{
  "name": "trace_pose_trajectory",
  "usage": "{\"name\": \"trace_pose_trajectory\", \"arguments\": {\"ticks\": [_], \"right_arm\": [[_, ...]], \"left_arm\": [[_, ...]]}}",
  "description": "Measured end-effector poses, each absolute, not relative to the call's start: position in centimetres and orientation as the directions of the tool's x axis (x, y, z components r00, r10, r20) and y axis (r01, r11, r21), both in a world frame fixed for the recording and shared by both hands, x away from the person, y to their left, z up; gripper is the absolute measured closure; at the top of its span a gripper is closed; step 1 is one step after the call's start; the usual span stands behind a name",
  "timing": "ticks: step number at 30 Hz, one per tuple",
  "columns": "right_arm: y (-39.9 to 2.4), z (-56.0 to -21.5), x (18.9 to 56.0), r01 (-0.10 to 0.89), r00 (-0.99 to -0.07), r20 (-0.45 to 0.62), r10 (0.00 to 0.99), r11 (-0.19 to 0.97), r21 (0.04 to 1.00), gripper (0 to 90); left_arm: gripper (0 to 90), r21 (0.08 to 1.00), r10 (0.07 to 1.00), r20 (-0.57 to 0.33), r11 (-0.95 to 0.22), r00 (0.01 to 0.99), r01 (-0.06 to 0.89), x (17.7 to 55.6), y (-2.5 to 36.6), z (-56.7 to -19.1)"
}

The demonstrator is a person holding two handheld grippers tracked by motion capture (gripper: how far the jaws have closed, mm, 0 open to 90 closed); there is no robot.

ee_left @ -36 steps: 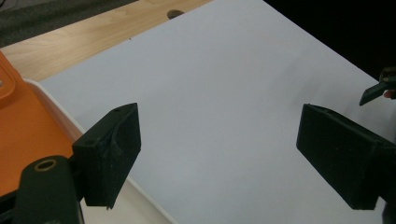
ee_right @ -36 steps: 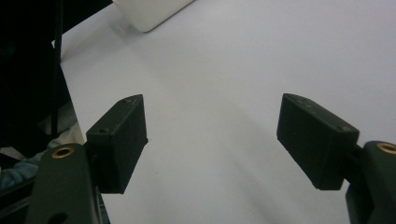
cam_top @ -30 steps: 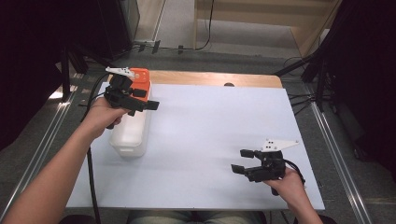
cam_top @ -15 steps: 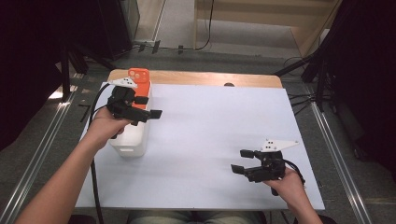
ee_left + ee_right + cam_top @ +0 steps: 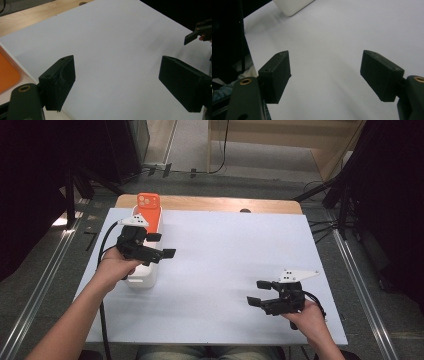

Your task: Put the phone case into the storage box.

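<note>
Left hand-held gripper (image 5: 161, 245) nearer, jaws apart, empty, above white box (image 5: 142, 275) with orange phone (image 5: 148, 210).

A lab-like recording room: a wooden table (image 5: 210, 203) topped with a white sheet (image 5: 225, 270) stands on grey carpet, flanked by metal floor rails (image 5: 45, 270), dark equipment stands (image 5: 350, 195) and trailing cables (image 5: 320, 222).

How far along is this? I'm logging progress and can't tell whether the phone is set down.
Looks done: the orange phone lies in the white tray, touched by neither claw. In hand: nothing; the left claw hangs open over the tray, and the right claw sits open on the white mat. What is left I cannot tell.
</note>
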State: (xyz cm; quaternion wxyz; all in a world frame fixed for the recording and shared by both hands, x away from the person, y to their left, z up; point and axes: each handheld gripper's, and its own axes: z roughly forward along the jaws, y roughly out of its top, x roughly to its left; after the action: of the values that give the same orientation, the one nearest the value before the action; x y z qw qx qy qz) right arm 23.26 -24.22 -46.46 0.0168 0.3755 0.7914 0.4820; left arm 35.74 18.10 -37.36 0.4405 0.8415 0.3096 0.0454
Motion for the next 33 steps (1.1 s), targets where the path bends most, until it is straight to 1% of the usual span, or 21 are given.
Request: {"name": "trace_pose_trajectory", "arguments": {"ticks": [6,13,15,19,23,28,33], "right_arm": [[-24.2,-46.5,23.3,0.573,-0.720,0.330,0.610,0.256,0.779,23.2],[-24.2,-46.6,23.3,0.575,-0.720,0.329,0.611,0.259,0.776,23.2],[-24.1,-46.6,23.3,0.577,-0.719,0.332,0.611,0.259,0.775,23.2],[-24.0,-46.6,23.4,0.583,-0.717,0.338,0.610,0.259,0.770,23.2],[-24.0,-46.6,23.3,0.582,-0.717,0.336,0.611,0.261,0.770,23.2],[-24.0,-46.6,23.3,0.584,-0.716,0.337,0.611,0.260,0.769,23.2],[-24.1,-46.6,23.4,0.580,-0.718,0.333,0.612,0.260,0.772,23.2]], "left_arm": [[13.7,0.777,0.564,-0.196,-0.410,0.802,0.478,34.7,18.1,-37.6],[13.7,0.783,0.559,-0.170,-0.424,0.812,0.456,33.5,18.0,-38.2],[13.7,0.786,0.555,-0.179,-0.416,0.813,0.457,33.2,18.0,-38.3],[13.7,0.789,0.558,-0.159,-0.423,0.814,0.445,32.7,17.9,-38.6],[13.7,0.792,0.561,-0.158,-0.419,0.813,0.444,32.2,17.9,-39.0],[13.6,0.788,0.557,-0.197,-0.399,0.807,0.468,31.7,17.9,-39.6],[13.7,0.792,0.554,-0.194,-0.399,0.809,0.463,30.8,17.9,-40.4]]}}
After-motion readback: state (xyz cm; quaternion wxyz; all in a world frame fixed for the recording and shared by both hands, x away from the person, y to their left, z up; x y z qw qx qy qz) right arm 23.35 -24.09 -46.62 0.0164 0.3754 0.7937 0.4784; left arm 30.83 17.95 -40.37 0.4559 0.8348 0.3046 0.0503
